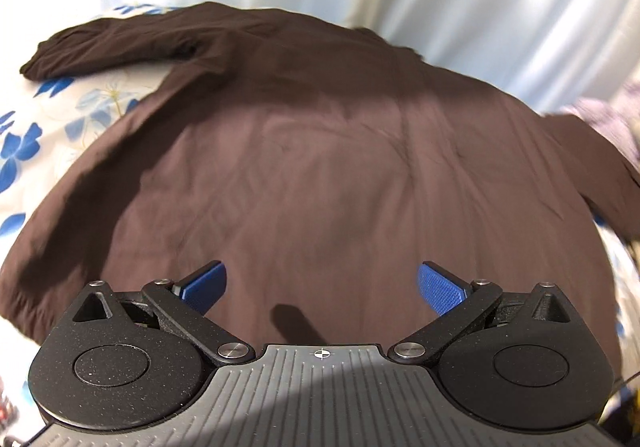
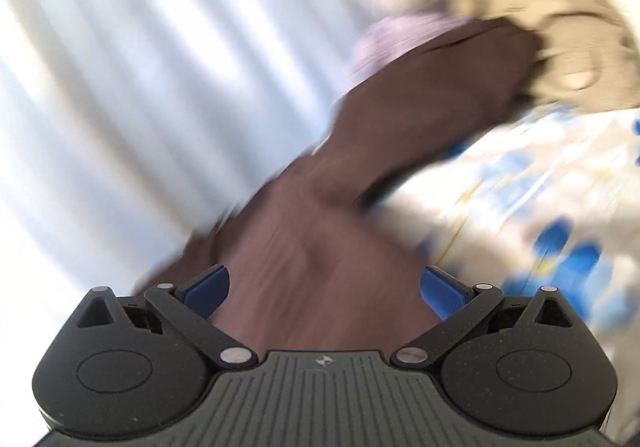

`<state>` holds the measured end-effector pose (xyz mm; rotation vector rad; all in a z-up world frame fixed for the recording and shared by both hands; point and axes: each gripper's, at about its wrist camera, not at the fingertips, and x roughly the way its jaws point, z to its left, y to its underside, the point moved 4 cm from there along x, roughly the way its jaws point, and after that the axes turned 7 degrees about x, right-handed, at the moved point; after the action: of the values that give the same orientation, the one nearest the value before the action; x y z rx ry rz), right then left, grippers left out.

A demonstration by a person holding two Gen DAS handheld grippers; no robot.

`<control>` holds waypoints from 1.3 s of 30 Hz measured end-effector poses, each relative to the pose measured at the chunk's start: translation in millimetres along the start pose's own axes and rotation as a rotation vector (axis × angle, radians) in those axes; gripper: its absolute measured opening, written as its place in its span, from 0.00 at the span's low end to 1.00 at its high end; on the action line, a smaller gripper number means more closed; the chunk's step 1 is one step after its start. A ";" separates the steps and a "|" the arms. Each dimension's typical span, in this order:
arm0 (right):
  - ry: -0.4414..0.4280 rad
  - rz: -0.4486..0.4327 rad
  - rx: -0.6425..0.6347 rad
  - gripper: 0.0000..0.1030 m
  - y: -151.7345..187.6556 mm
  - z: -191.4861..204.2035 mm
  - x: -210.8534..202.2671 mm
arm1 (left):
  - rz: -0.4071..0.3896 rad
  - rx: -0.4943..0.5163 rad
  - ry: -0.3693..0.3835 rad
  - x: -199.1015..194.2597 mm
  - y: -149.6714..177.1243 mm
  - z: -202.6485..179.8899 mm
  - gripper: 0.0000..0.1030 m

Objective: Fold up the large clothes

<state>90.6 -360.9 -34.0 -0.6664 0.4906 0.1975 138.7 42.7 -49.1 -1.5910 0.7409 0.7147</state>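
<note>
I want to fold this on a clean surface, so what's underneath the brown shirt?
The brown shirt lies spread on a white sheet with blue flowers, which shows beside the left sleeve and the right sleeve. Whatever lies beneath the shirt's body is covered.

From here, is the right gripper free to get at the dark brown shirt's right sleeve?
Probably yes: the right gripper is open above the dark brown shirt's sleeve, with nothing lying across it, though the view is blurred.
</note>
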 end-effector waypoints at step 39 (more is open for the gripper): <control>-0.218 0.175 -0.920 0.69 65.7 213.7 124.5 | -0.128 -0.198 0.357 74.3 -140.1 25.9 1.00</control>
<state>256.5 -171.9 13.5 -1.4797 0.2252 0.6745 293.6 79.2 -26.8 -1.9584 0.8351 0.4233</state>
